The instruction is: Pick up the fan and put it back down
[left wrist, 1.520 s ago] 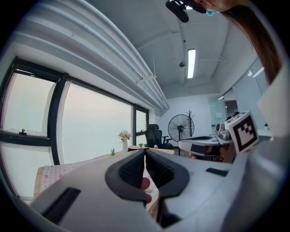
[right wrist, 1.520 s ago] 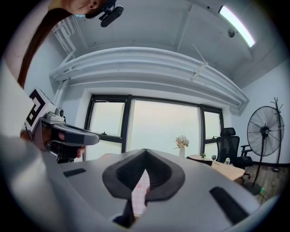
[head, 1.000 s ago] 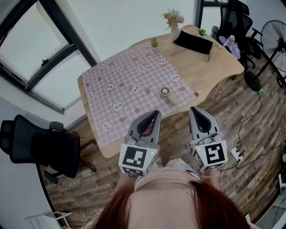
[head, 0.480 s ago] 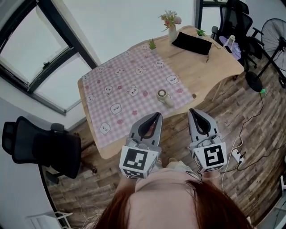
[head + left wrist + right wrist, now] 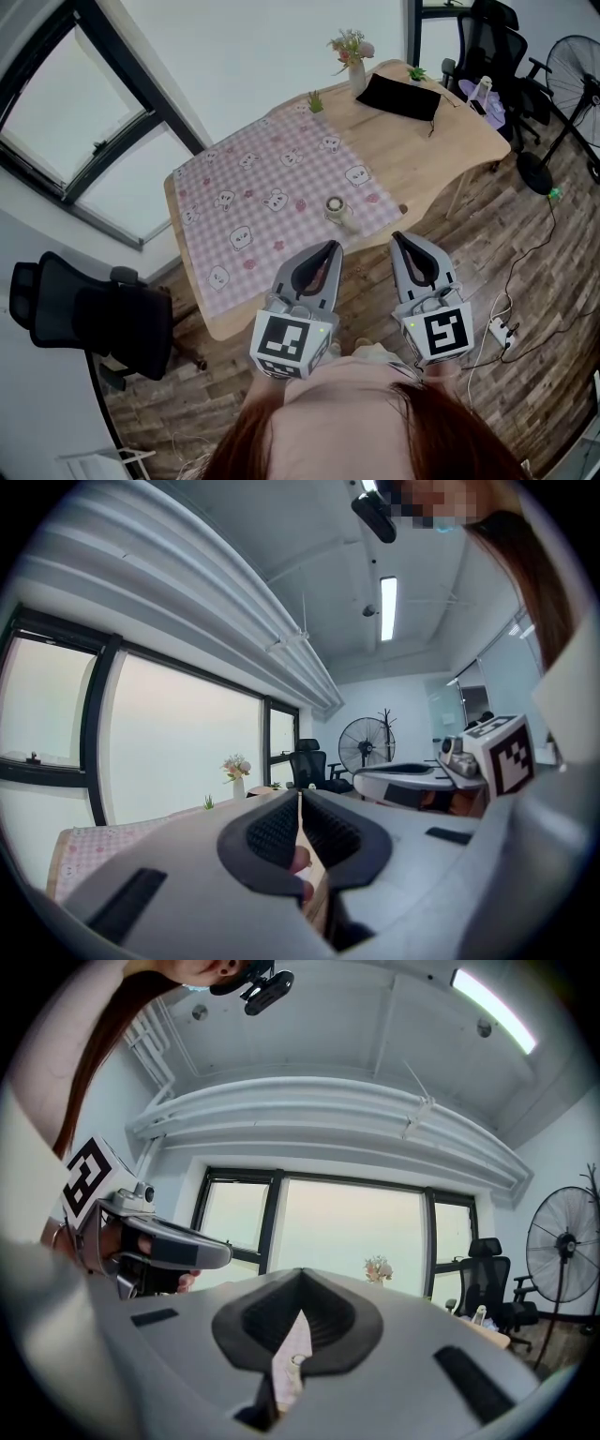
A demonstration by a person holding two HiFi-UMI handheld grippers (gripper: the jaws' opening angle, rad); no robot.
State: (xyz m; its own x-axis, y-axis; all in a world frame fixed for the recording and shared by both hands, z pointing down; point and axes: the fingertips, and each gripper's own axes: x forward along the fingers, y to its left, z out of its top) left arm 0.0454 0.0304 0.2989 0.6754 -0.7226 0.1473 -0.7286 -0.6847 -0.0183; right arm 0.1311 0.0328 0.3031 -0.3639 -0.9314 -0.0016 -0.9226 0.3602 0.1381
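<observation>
A small round fan stands on the pink checked cloth of the wooden table. Through the slot under the right jaws, a bit of that cloth with the small fan shows. My left gripper and right gripper are both shut and empty. They are held side by side over the floor, short of the table's near edge. In the gripper views the left gripper and right gripper have their jaws pressed together with nothing between.
On the table's far end are a flower vase, a black pouch and small plants. A floor fan and office chairs stand to the right, and a black chair to the left. Cables and a power strip lie on the floor.
Both grippers stay shut and have drifted slightly toward me in the head view. The table and the small fan sit a little further left than before.
</observation>
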